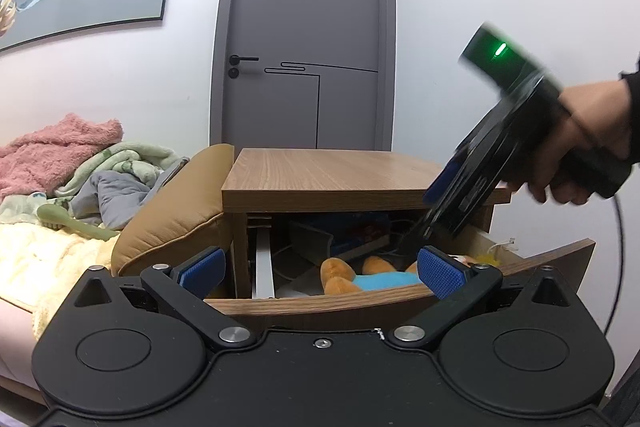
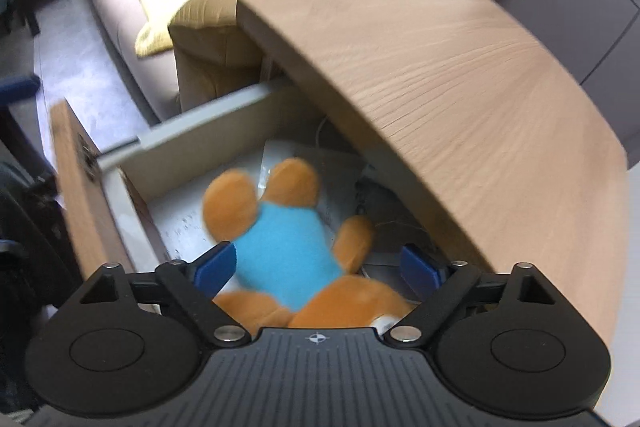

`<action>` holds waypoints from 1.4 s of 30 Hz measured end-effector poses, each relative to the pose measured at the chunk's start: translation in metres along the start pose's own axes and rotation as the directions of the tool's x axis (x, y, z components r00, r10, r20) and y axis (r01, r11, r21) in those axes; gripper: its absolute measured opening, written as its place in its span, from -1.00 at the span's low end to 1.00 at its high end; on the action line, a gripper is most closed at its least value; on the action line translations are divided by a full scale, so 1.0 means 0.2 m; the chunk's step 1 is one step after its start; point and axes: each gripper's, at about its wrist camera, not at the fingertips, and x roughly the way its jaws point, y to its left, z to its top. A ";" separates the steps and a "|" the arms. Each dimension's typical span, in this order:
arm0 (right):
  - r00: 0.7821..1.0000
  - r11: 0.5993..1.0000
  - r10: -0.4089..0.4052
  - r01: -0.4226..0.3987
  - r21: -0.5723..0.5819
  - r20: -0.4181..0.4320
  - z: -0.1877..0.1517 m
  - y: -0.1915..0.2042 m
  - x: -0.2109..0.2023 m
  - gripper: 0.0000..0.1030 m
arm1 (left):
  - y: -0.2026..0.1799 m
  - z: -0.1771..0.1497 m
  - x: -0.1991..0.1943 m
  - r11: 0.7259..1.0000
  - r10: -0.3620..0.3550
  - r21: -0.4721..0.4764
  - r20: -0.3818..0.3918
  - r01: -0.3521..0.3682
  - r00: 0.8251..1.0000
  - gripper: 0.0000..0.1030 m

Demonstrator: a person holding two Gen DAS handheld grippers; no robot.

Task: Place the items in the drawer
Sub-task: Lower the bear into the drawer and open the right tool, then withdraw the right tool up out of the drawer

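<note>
Hovering just in front of the pulled-out drawer [image 1: 320, 301], the left gripper [image 1: 320, 273] holds its blue pads wide apart with nothing between them; its left pad sits at about 8 o'clock of the view's centre and its right pad at about 4 o'clock, both level with the drawer's wooden front panel. Past that panel, the plush toy [image 1: 360, 277], orange-brown with a light blue body, lies inside the drawer, only partly visible over the panel edge. In the right wrist view the right gripper [image 2: 316, 269] is spread wide over the same drawer, and the plush toy [image 2: 280, 239] lies below and between its pads [image 2: 214, 265] on a layer of white papers [image 2: 180, 223]; the frame is blurred, so whether either pad touches the toy cannot be told, but the jaws are not closed on it. The toy's two rounded feet point toward 12 o'clock, deeper into the drawer, beneath the nightstand top [image 2: 440, 75]. From the left wrist view the right gripper [image 1: 436, 223] dips into the drawer at about 3 o'clock, held by the person's right hand [image 1: 584, 143], with a green light glowing on its body. Beyond the nightstand top [image 1: 340, 171], a tan cushion [image 1: 176, 211] lies at 9 o'clock beside a bed heaped with blankets [image 1: 60, 155], and a grey door [image 1: 308, 27] stands at 12 o'clock.
</note>
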 end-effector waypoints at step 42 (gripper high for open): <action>0.564 0.773 -0.542 0.045 0.632 0.623 -1.06 0.28 -0.42 1.00 | -0.09 -0.02 0.03 0.997 0.037 -0.070 0.030 -0.035 0.999 0.98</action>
